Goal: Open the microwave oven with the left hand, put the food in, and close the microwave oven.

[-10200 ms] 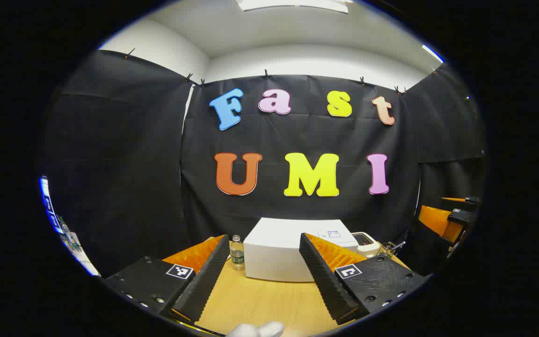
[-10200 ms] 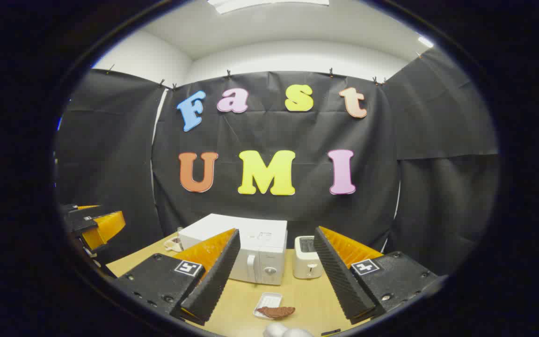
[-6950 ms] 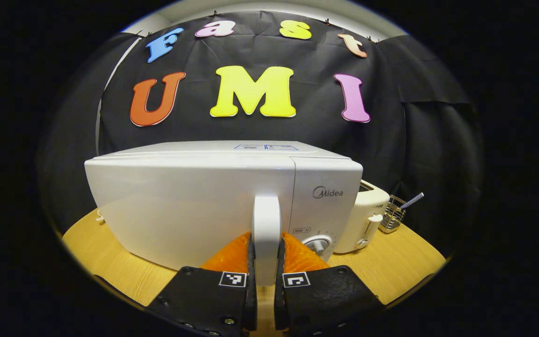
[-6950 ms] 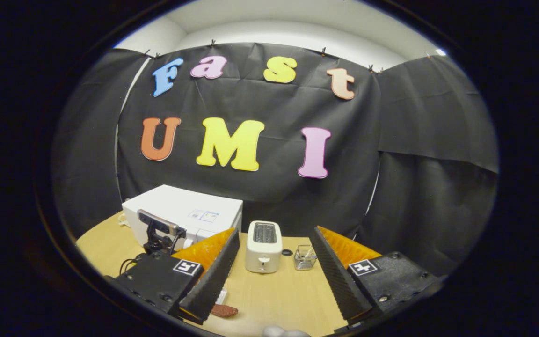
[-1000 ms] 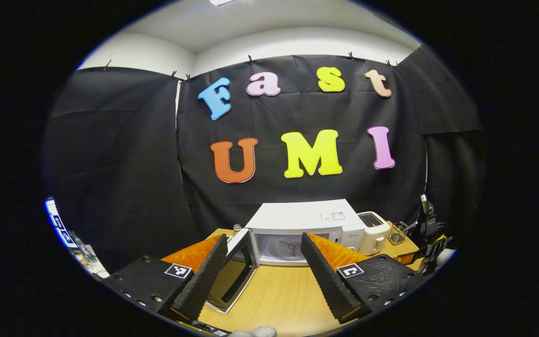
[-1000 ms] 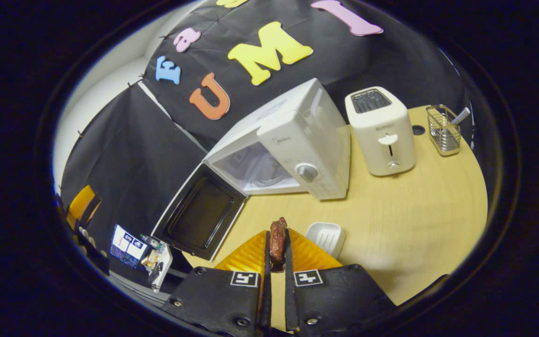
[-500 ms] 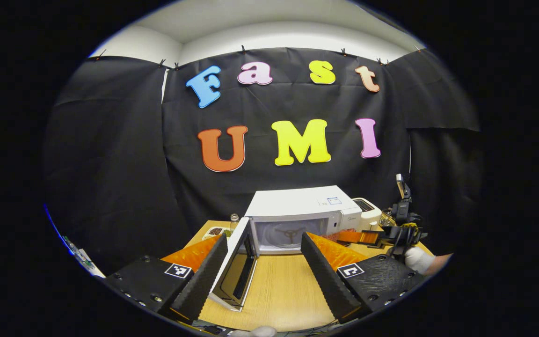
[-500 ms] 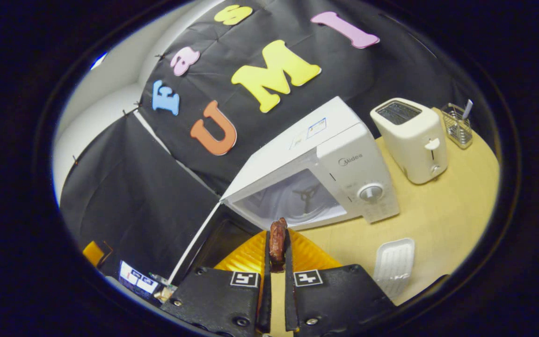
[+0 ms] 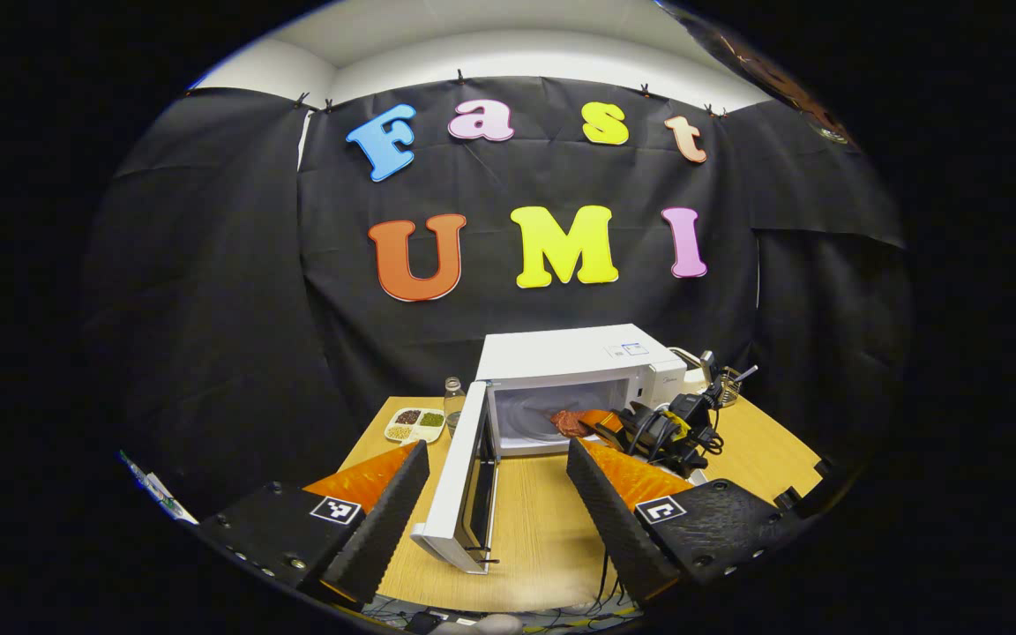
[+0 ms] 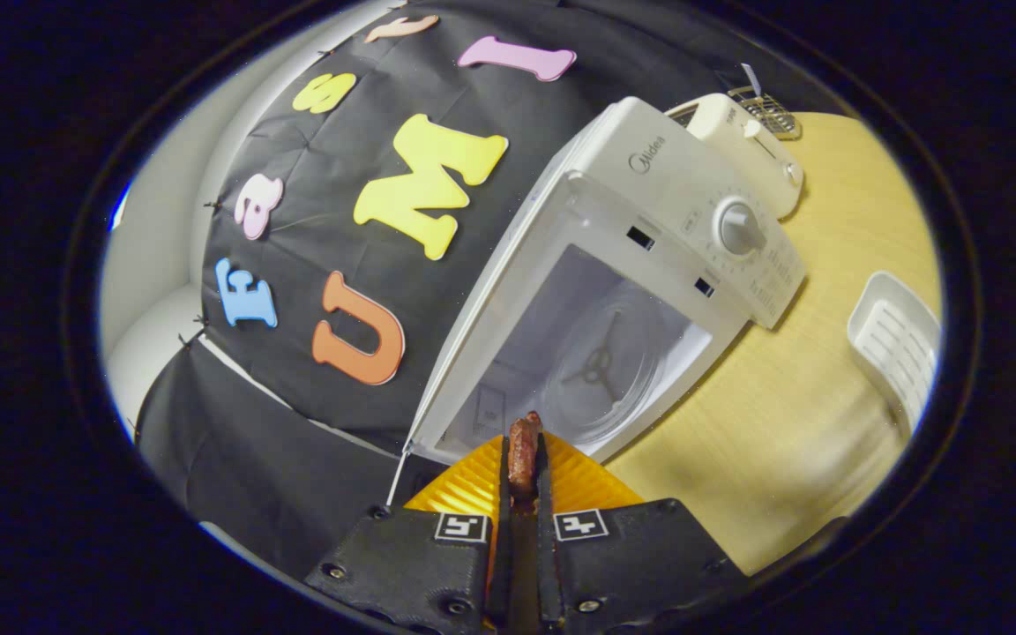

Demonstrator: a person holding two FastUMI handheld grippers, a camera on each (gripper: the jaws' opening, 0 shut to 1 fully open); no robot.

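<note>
White and boxy, the microwave oven (image 9: 574, 370) sits on the wooden surface (image 9: 543, 520) with its door (image 9: 464, 476) swung wide to the left. The door stands out toward the front, its far edge reaching close to the front edge of the surface. The mouth of the oven is wide open, with the round glass plate (image 10: 601, 370) bare inside.

In the right gripper view, the right tool (image 10: 521, 467) is clenched tight on the food (image 10: 523, 459), a brown piece that sticks up between the two fingers. The food sits just in front of the lower edge of the oven's mouth. In the left gripper view, that same tool (image 9: 601, 422) reaches in at the oven opening, and the food (image 9: 568, 422) looks to be at or just inside the mouth.

The left tool (image 9: 495, 494) is spread wide apart and holds nothing. It hangs back from the oven, near the front of the surface, with the open door showing between its fingers.

A toaster (image 10: 737, 141) stands just beside the oven on its right, with a wire basket (image 10: 768, 106) behind it. A white tray (image 10: 896, 344) lies on the surface to the right of the oven, with bare wood between them. A small dish of beans (image 9: 415, 423) and a bottle (image 9: 452, 397) sit left of the oven.
</note>
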